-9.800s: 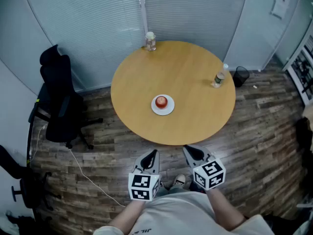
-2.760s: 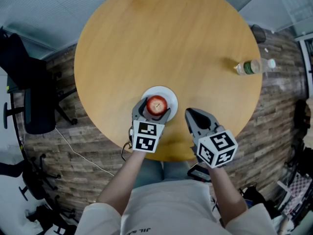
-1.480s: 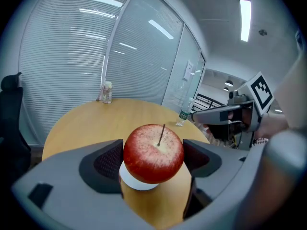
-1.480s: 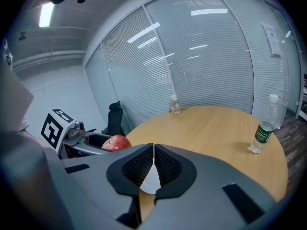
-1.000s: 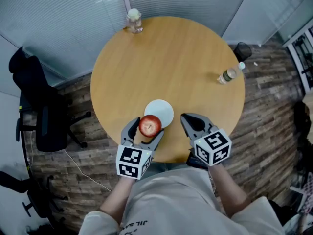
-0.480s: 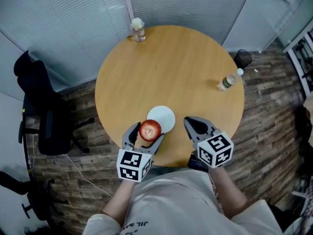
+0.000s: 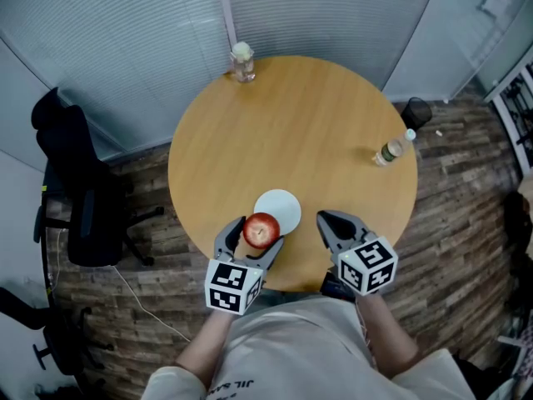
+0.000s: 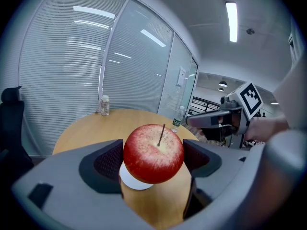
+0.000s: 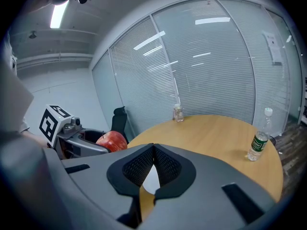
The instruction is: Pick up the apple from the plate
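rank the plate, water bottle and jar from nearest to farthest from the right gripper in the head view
1. Plate, just left of the right gripper.
2. Water bottle, at the right edge of the table.
3. Jar, at the far edge.

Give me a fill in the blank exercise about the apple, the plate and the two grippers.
The left gripper is shut on a red ____.
The round white plate on the round wooden table is ____.
The right gripper has its jaws pressed ____, holding nothing.
Missing words: apple; empty; together.
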